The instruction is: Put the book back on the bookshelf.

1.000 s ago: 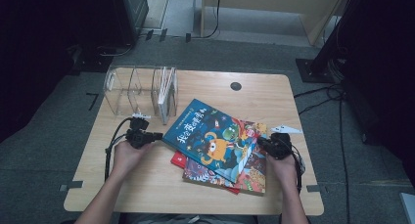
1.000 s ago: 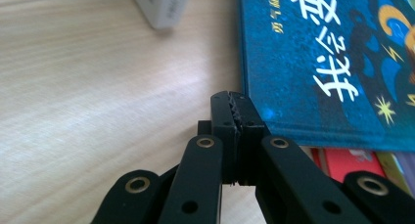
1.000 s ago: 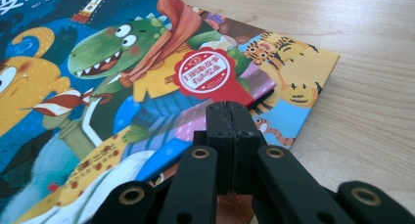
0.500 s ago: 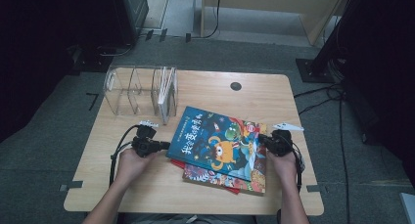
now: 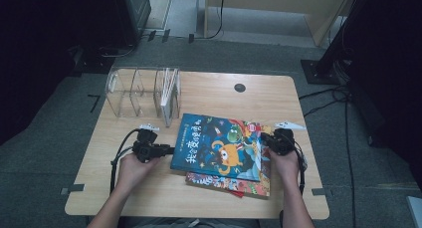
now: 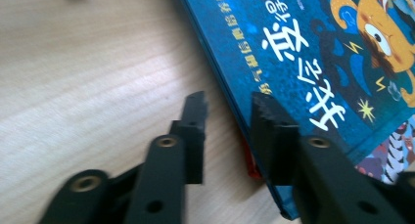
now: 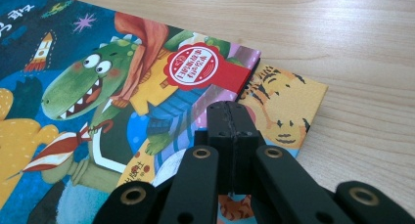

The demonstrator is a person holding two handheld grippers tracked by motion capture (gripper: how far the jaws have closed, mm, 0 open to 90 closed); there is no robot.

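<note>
The left gripper [image 5: 166,150] is held level at the left edge of the blue hardcover picture book [image 5: 219,147], and its jaws have just been opening. They stand parted, with the book's near edge between them but not pressed by the pads. The right gripper [image 5: 267,140] rests with its jaws pressed together on the opposite end of the same cover; whether a page edge is pinched there cannot be told.

The blue book lies flat at mid-table on top of a second, tiger-patterned picture book [image 5: 234,182]. Its long axis runs across the table from one gripper to the other, so that the book lies to the right of the left gripper. A clear acrylic divider rack [image 5: 142,91] stands well apart on the light wooden table [image 5: 259,98], beyond the left gripper, which is the nearer of the two to it.

The left gripper view resolves the stacked edges: blue cover [image 6: 293,62] above, a red sliver [image 6: 250,163] beneath. The right gripper view resolves the corner offset, with the tiger cover [image 7: 284,106] protruding past the blue one [image 7: 98,87].
</note>
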